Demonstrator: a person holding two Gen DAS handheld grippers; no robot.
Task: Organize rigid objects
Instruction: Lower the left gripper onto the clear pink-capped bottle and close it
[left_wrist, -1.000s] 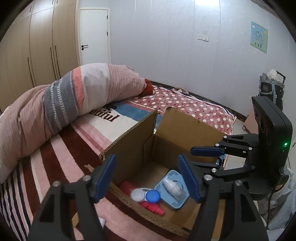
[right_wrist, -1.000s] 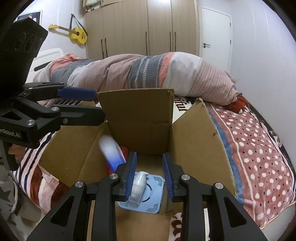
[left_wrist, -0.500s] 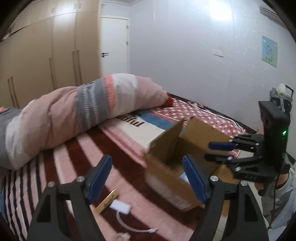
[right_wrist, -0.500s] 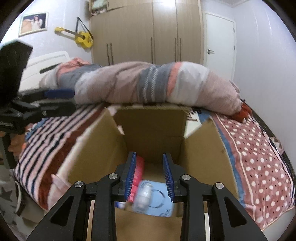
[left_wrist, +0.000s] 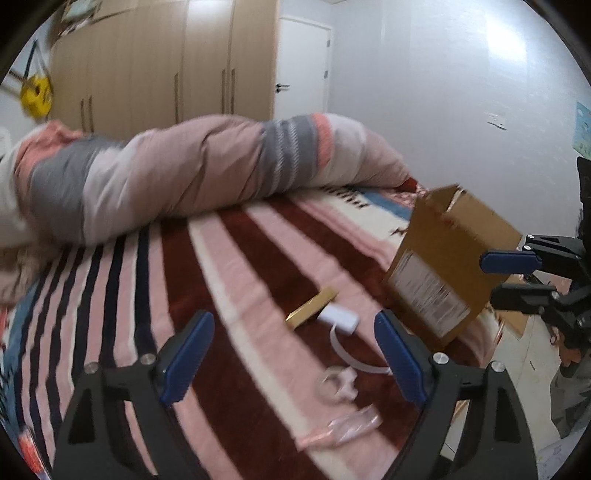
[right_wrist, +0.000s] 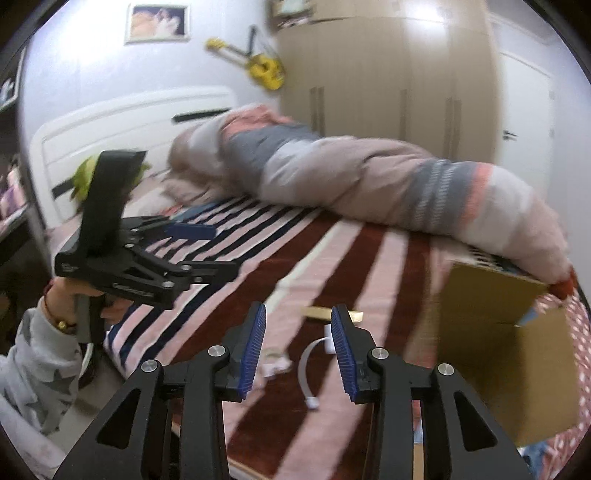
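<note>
Small items lie on the striped bedspread: a gold bar (left_wrist: 312, 308) (right_wrist: 319, 312), a white adapter with a short cable (left_wrist: 338, 317) (right_wrist: 306, 369), a clear ring-like piece (left_wrist: 336, 384) (right_wrist: 275, 360) and a clear wrapper (left_wrist: 343, 424). The open cardboard box (left_wrist: 443, 266) (right_wrist: 498, 350) stands to their right. My left gripper (left_wrist: 293, 354) (right_wrist: 214, 251) hovers above the items, its jaws opening wide with nothing between them. My right gripper (right_wrist: 299, 350) (left_wrist: 513, 278) points at the same items. Its jaws are opening too, and its right finger hides part of the bar.
A rolled quilt (left_wrist: 207, 170) (right_wrist: 369, 184) lies across the far side of the bed. Wardrobes (left_wrist: 166, 74) and a door (left_wrist: 303, 70) stand behind it. A person's sleeve and hand (right_wrist: 55, 325) hold the left gripper at the bed's near edge. Floor (left_wrist: 517, 354) shows right of the box.
Both grippers have swung left, from over the box's inside to the bedspread with the loose items. The box now sits at the right. Both pairs of jaws have widened.
</note>
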